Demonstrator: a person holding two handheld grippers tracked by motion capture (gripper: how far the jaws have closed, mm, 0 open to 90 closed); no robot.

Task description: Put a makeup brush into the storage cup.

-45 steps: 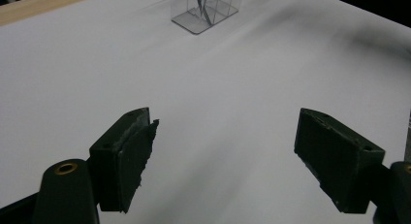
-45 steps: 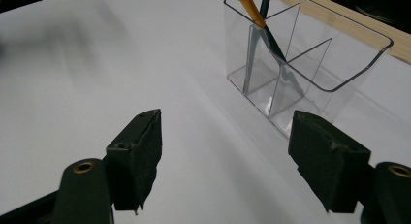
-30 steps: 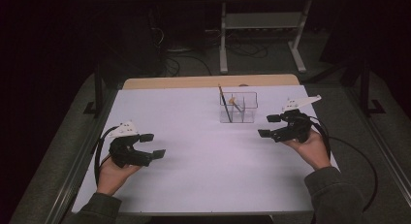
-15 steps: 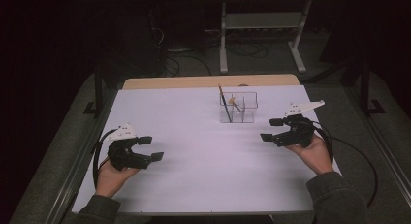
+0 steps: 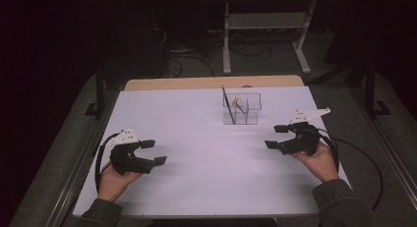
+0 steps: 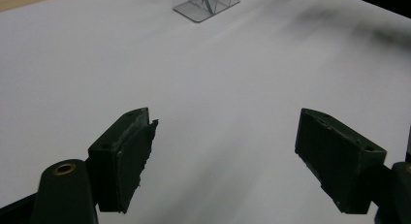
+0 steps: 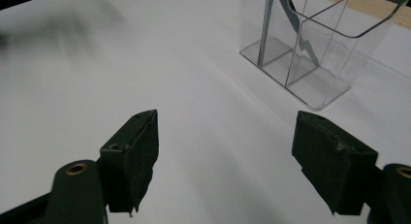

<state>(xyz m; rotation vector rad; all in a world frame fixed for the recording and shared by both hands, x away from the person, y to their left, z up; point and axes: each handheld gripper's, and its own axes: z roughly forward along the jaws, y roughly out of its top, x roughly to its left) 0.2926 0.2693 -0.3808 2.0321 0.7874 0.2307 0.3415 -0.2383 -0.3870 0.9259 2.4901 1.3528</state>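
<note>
A clear plastic organiser (image 5: 241, 109) with compartments stands on the white table top (image 5: 206, 138), right of centre and towards the back. A thin dark pencil-like stick (image 5: 227, 104) leans in its left compartment, and something small and orange sits beside it. The left gripper (image 5: 154, 152) rests near the table's left front, open, nothing between its jaws. The right gripper (image 5: 276, 136) hovers at the right, open and empty, pointing left, in front and to the right of the organiser (image 7: 305, 49). In the left gripper view the organiser (image 6: 206, 2) is far off at the top.
A wooden strip (image 5: 211, 82) runs along the table's far edge. Beyond it stands a grey metal frame (image 5: 265, 30) on a dark floor with cables. A black cable (image 5: 366, 163) trails from the right gripper off the table's right side.
The right gripper has shifted slightly, its grey top plate now tilted up to the right. The left gripper has stayed where it was.
</note>
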